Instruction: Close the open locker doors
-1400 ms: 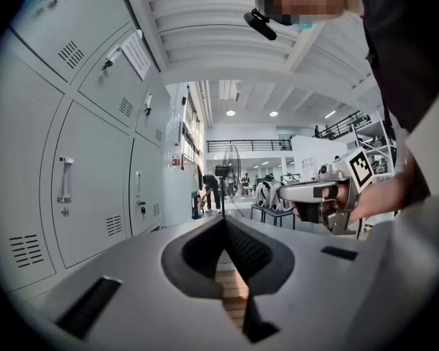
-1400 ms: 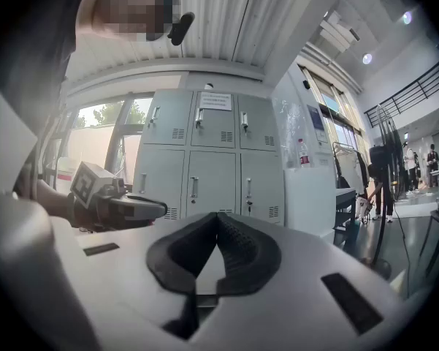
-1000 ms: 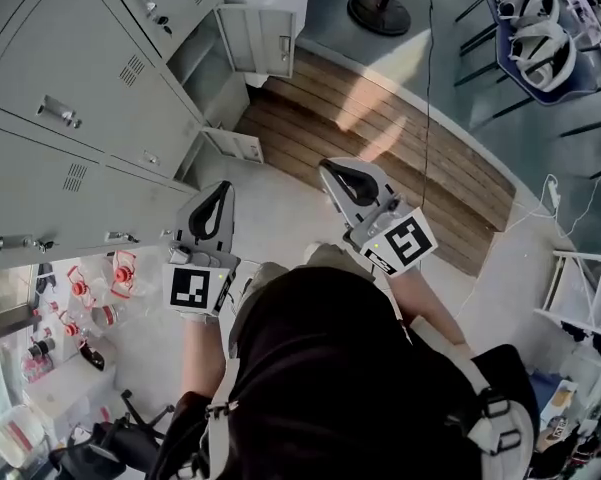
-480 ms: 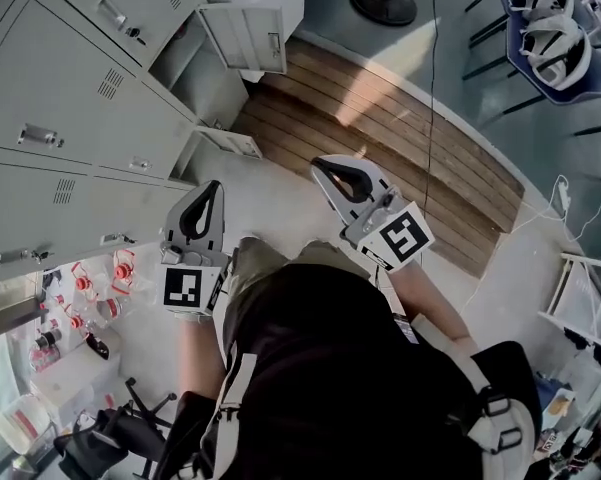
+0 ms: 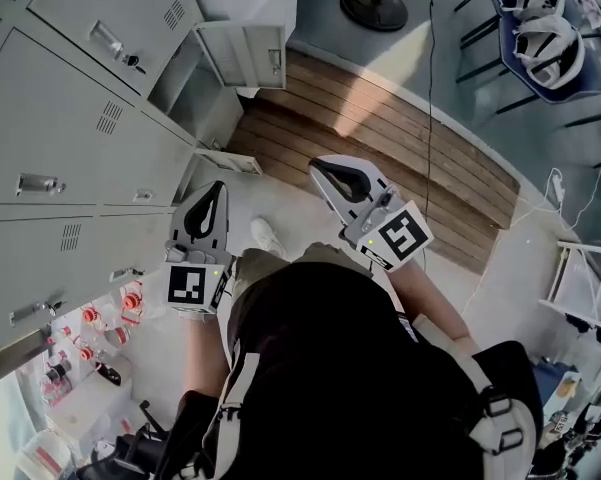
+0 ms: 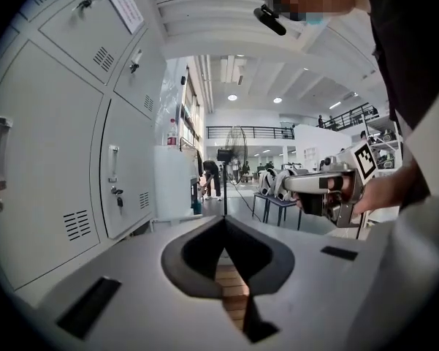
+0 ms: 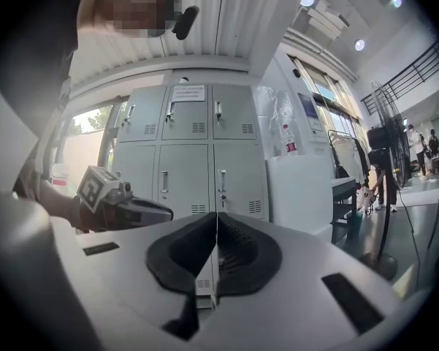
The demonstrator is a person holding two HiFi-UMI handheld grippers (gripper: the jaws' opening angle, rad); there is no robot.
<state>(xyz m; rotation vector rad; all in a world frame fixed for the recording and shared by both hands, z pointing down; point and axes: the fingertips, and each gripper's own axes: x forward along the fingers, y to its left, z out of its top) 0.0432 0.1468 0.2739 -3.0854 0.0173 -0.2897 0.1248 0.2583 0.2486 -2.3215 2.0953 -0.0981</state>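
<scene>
Head view: my worry was a hard shove with a clenched tip skidding off the thin door edge, or the door bouncing back open. The upper door (image 5: pixel 248 56) hung well ahead of both grippers. The lower door (image 5: pixel 230 161) sat near the left gripper (image 5: pixel 217 188), off to the left of the right gripper (image 5: pixel 320 166).

Left gripper view: jaws were pinched together, empty, and I couldn't pick out an open door.

Right gripper view: same deal, clamped on nothing, facing only closed lockers (image 7: pixel 190 152).
</scene>
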